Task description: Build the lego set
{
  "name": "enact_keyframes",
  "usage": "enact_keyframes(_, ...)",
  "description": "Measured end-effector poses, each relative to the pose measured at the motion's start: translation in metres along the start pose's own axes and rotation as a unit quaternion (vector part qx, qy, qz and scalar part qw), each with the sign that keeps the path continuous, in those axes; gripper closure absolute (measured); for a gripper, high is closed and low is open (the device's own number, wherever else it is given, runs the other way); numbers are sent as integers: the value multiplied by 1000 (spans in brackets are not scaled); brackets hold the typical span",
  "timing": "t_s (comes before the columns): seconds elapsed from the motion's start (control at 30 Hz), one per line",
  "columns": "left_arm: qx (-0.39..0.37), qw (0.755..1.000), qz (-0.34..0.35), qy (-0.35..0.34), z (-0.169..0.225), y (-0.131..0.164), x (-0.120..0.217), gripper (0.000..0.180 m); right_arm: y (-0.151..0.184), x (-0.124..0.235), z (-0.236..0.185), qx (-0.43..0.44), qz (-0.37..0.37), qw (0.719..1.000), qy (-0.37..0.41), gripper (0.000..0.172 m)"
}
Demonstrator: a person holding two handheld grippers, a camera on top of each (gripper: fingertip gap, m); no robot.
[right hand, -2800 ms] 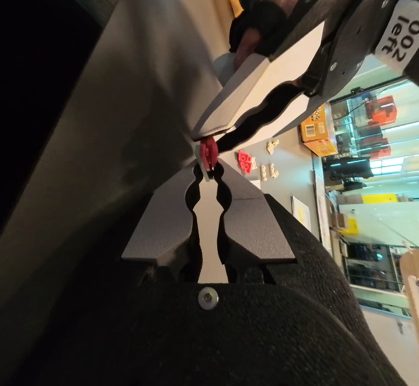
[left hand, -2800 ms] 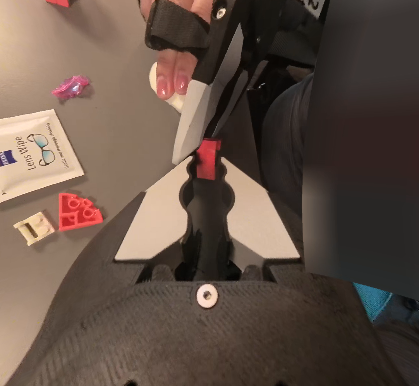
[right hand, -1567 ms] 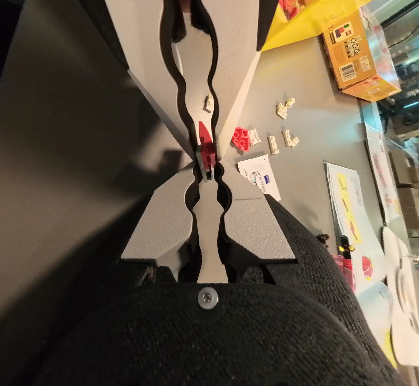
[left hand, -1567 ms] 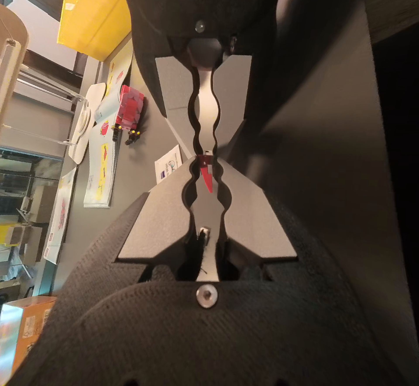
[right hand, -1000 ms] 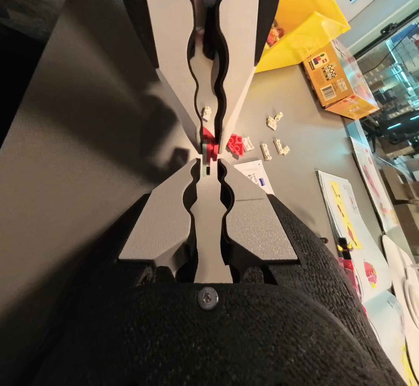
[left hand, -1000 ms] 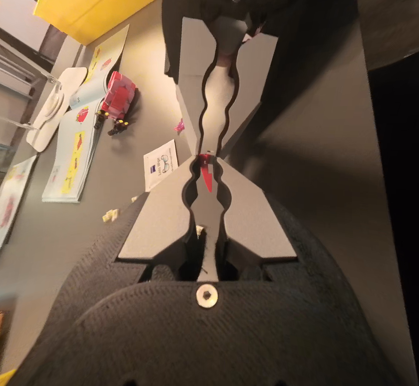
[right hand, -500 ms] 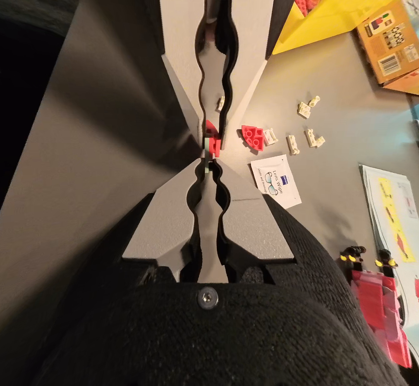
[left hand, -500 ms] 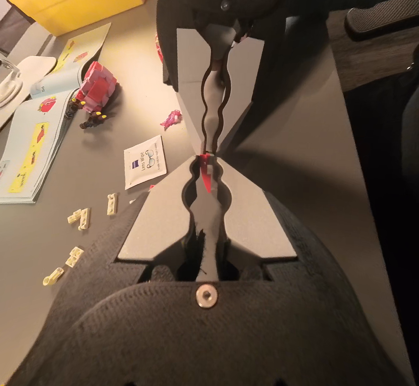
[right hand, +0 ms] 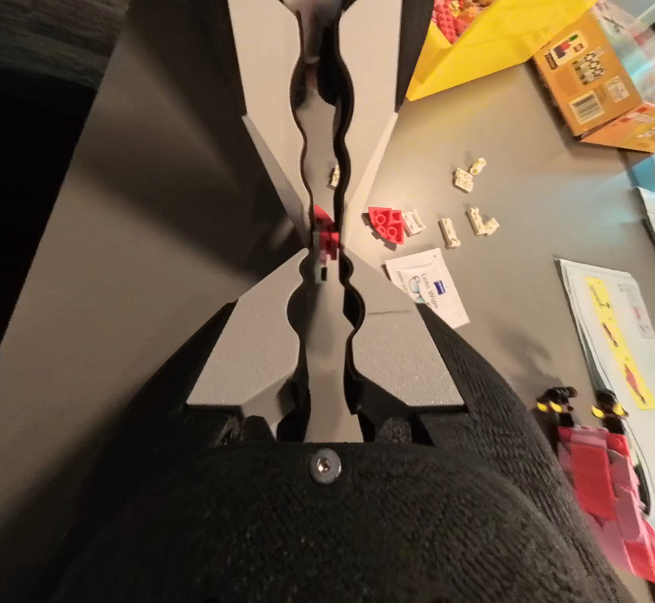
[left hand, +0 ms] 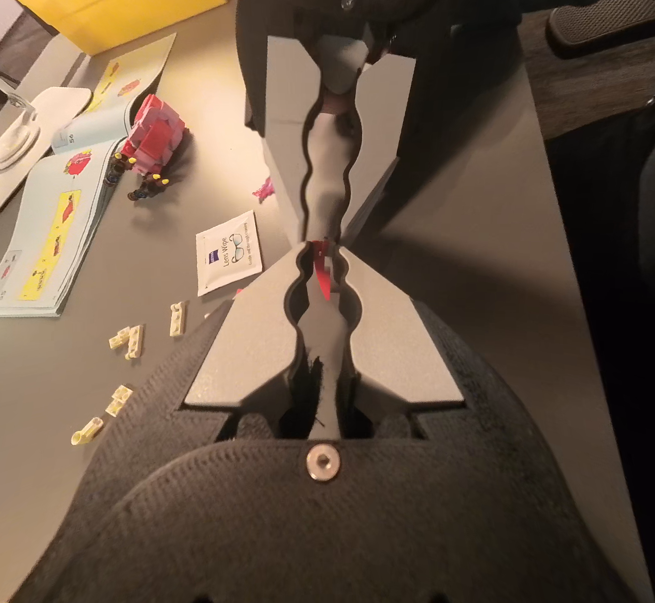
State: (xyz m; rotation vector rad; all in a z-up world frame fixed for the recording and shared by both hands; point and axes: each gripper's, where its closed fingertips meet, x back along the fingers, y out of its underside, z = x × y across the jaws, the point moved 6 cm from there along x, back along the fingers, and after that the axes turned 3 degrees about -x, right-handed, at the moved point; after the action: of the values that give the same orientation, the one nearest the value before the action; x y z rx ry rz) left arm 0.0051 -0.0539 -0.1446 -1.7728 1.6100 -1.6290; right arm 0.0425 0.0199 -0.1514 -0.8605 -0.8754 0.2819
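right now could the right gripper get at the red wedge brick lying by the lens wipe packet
Probably not yet. The right gripper meets the left gripper tip to tip around a small red-and-grey brick piece, above the table. The red wedge brick lies uncovered beside them.

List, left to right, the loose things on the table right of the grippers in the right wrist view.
Red wedge brick → small cream piece touching it → cream bar → L-shaped cream piece → open instruction booklet.

Both wrist cameras are looking along their fingers, facing each other closely, sharing the grey table (left hand: 117, 366) (right hand: 531, 196) and the white packet (left hand: 228, 252) (right hand: 427, 288)
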Motion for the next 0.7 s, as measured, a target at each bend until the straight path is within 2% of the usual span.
enact_keyframes(0.13, -2, 1000, 0, -2, 0, 0, 0, 172, 0, -1, -1, 0, -4, 1000, -5, 162)
enact_keyframes(0.43, -38, 999, -12, -18, 3, 0, 1, 172, -1, -2, -6, 40, -17, 998, 44, 162)
enact_keyframes(0.7, 13, 1000, 12, -25, -5, -1, 4, 172, 0, -1, 2, 14, -3, 999, 46, 160)
